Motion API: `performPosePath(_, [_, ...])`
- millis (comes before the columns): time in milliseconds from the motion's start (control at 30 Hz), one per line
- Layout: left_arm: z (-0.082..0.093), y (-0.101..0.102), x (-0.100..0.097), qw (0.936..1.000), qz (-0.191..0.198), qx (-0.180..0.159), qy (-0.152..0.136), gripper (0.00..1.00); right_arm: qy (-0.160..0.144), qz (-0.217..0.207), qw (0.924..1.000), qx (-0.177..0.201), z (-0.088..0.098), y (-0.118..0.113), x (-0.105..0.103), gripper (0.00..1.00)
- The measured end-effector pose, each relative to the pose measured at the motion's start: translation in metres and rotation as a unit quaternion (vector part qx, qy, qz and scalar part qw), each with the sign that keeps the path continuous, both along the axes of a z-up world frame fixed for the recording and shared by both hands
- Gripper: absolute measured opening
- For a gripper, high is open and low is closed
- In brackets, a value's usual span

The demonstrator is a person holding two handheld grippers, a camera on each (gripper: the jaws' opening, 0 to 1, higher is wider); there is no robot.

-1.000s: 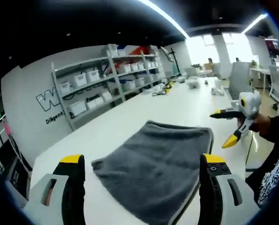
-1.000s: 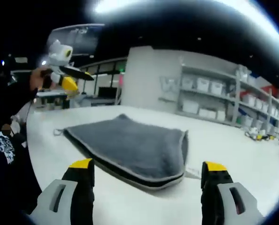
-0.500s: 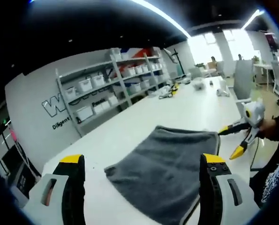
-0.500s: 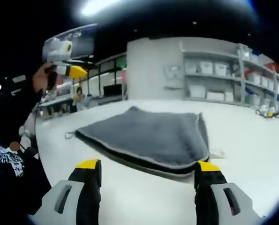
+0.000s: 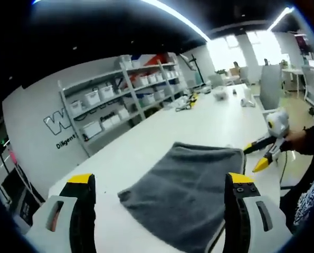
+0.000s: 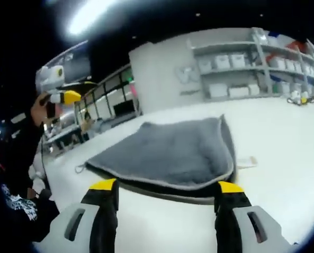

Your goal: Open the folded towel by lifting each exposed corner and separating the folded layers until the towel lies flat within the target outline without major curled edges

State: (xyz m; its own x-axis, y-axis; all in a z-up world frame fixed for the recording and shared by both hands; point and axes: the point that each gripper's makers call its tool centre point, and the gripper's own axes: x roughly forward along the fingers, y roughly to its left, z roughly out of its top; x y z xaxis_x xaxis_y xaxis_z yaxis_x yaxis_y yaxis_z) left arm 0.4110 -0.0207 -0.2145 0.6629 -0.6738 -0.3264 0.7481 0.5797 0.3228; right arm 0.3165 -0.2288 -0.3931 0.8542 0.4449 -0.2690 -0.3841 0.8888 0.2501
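Both sets of jaws are spread wide and holding nothing right now. My right gripper (image 6: 162,203) has dropped low and closed in on the near edge of the towel (image 6: 170,153) over the last second; in the right gripper view the yellow tips now bracket the doubled edge, where a second ago there was bare table between the tips and the cloth. You can see the fold clearly there: a grey top layer with a pale hem, a dark gap under it, then the bottom layer. The same gripper shows up in the left gripper view as the yellow beak at the towel's right corner (image 5: 262,158), close to the cloth but I can't tell if it's touching.

My left gripper (image 5: 159,203) has barely shifted, mostly a bit of tilt, and it hangs back above the table (image 5: 146,142) with the towel (image 5: 183,195) lying between its tips. In the right gripper view it's held up high in the person's hand (image 6: 43,105), well clear of the cloth.

So my read: the towel is folded and untouched, sitting flat on the white table, and the right side is lining up for the first corner pinch. Nothing opened yet. Shelving with bins (image 5: 120,100) sits along the back wall, well out of the way.
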Motion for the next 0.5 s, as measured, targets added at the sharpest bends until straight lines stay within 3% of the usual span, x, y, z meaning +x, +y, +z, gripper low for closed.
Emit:
performPosePath(167, [0.002, -0.009, 0.001, 0.999, -0.028, -0.002, 0.034, 1.0, 0.011, -0.011, 0.9998, 0.011, 0.0, -0.006, 0.005, 0.68])
performPosePath(367, [0.014, -0.01, 0.014, 0.9995, -0.02, 0.004, 0.026, 1.0, 0.019, -0.045, 0.9986, 0.021, -0.002, -0.028, 0.009, 0.61])
performPosePath(500, [0.021, -0.013, 0.02, 0.9995, -0.018, 0.001, 0.024, 1.0, 0.018, -0.049, 0.9981, 0.032, -0.005, -0.036, 0.017, 0.47])
